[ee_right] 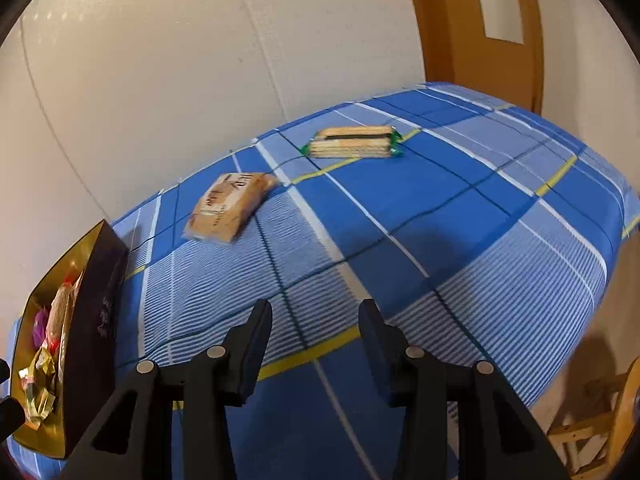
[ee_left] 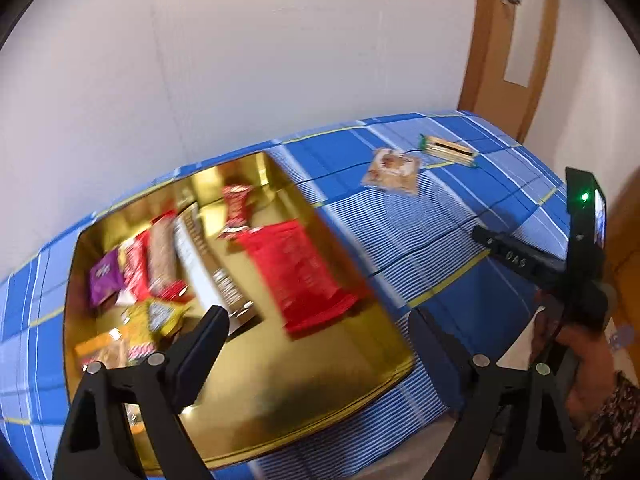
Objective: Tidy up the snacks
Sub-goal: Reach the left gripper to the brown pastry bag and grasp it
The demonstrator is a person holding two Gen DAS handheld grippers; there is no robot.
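Snacks mostly lie inside gold rectangular tin; tan biscuit packet and green-ended wafer pack remain far on checked bench. Left claw wide, empty; right claw half-open, empty, aimed at them.

A home room, by the look of it: a table under a blue plaid cloth stands against a plain white wall, beside a wooden door and a wooden chair.
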